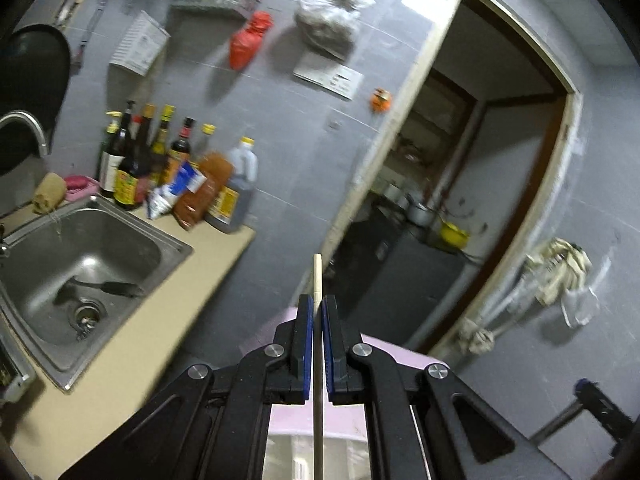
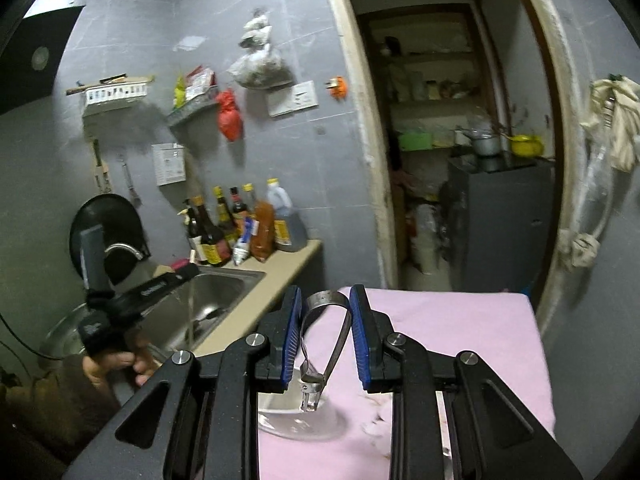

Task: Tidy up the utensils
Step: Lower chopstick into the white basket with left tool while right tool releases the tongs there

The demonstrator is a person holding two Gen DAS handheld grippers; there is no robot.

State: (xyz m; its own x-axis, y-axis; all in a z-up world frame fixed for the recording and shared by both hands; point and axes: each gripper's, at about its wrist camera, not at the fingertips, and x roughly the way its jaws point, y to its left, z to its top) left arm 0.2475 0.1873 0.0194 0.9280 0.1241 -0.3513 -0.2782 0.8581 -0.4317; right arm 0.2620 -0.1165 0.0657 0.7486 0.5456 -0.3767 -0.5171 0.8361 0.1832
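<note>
Wooden chopstick (image 1: 317, 276) clamped between the closed left gripper (image 1: 317, 308) pads; looped metal handle (image 2: 326, 300) of a utensil pinched by the right gripper (image 2: 325, 300) over pink cloth (image 2: 460, 320).

Left tongs (image 1: 318, 312) raised, pointing slightly downward, blue pads nearly together, clamped on a thin stick; right tongs (image 2: 325, 300) likewise tilted, pads pressing a looped metal handle; left hand (image 2: 116, 364) wraps its grip

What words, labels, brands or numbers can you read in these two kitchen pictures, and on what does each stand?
None can be read.
Sauce bottles by the sink: labels blurred.
Wall notice: print too small.
White wall box: print too small.
Left gripper: white marking on its body, blurred.
</note>
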